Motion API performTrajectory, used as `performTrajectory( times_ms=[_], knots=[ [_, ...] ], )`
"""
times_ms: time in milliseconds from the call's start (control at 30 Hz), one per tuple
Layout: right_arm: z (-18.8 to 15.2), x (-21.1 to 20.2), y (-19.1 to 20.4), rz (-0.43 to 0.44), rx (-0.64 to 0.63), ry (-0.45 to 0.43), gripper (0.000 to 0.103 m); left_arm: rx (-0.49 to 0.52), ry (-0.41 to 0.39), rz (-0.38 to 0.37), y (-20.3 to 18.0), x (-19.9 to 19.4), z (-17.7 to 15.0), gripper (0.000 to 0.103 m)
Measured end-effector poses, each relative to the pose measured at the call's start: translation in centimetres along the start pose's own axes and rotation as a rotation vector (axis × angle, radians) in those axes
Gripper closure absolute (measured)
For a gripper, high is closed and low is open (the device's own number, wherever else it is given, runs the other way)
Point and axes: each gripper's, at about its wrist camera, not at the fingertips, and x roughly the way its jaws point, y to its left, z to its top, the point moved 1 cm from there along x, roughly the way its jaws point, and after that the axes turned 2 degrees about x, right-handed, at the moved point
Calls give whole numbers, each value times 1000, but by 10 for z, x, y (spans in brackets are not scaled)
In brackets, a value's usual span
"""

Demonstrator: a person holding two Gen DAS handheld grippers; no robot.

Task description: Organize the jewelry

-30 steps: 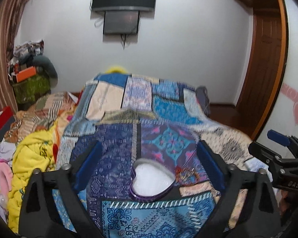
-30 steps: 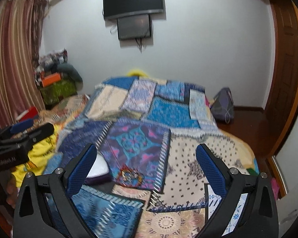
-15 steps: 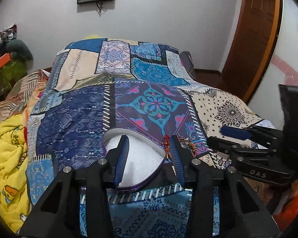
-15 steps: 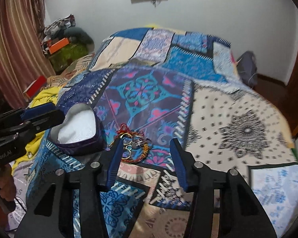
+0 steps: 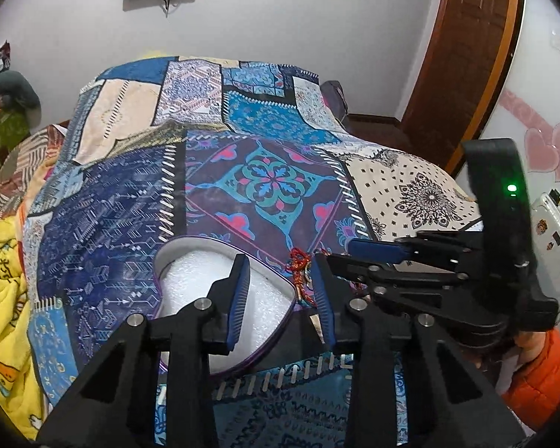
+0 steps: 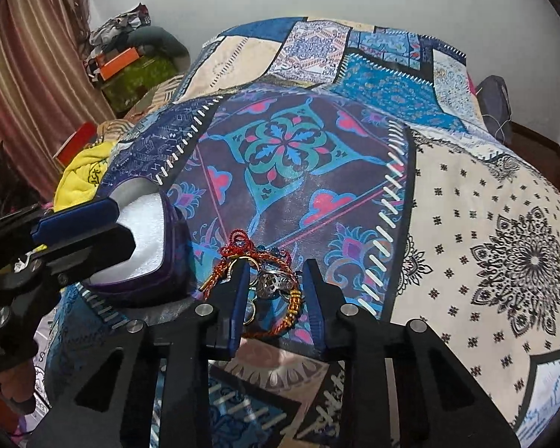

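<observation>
A purple heart-shaped box (image 5: 159,261) with white foam lining lies open on the quilt. My left gripper (image 5: 281,268) straddles the box's right rim, one finger over the foam and one outside. Its jaws are closing and no pad visibly presses the rim. Just right of the box lies a jewelry pile (image 6: 276,283) of red and orange braided bracelets, gold rings and a silver bead. My right gripper (image 6: 277,267) stands over the pile with it between the closing jaws, no firm grip showing. The box (image 6: 168,246) and left gripper (image 6: 104,231) show at left there.
A patchwork quilt (image 5: 265,183) covers the bed. A yellow blanket (image 5: 0,280) is bunched at the left edge, with clutter by the curtain (image 6: 30,86). A wooden door (image 5: 463,63) stands at right. A person's orange sleeve (image 5: 541,373) is behind the right gripper (image 5: 354,255).
Both grippers have come down toward the bed and tilted downward. Their jaws have narrowed from wide apart, the left around the box's rim, the right around the jewelry pile.
</observation>
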Motion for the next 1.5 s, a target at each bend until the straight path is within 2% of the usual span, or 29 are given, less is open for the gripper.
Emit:
performTrajectory(
  times_ms=[33,333,533,667,700,800,1100,1300,1500],
  knots=[
    [0,2,0,-1,-1,5,84,-3,4,-8,0,1,-1,69],
    [0,-19,-4,4,16,-38,84,-1,34,-32,-9,5,-4,70],
    [-2,-44,-16,-19,42,-88,84,23,52,-91,-31,7,-4,70],
    [-5,-58,-24,-41,62,-115,84,48,81,-104,-47,17,-6,71],
    [-5,-60,-26,-44,65,-120,84,52,89,-103,-50,20,-7,71],
    [-7,-65,-32,-44,77,-130,84,67,123,-102,-56,33,-7,81],
    [-12,-67,-46,-26,103,-147,84,59,202,-30,-50,63,-8,85],
    [-15,-64,-47,-4,106,-146,84,74,216,22,-50,69,-9,85],
    [-18,-65,-46,5,95,-149,84,39,246,-16,-42,74,-12,85]
  ],
)
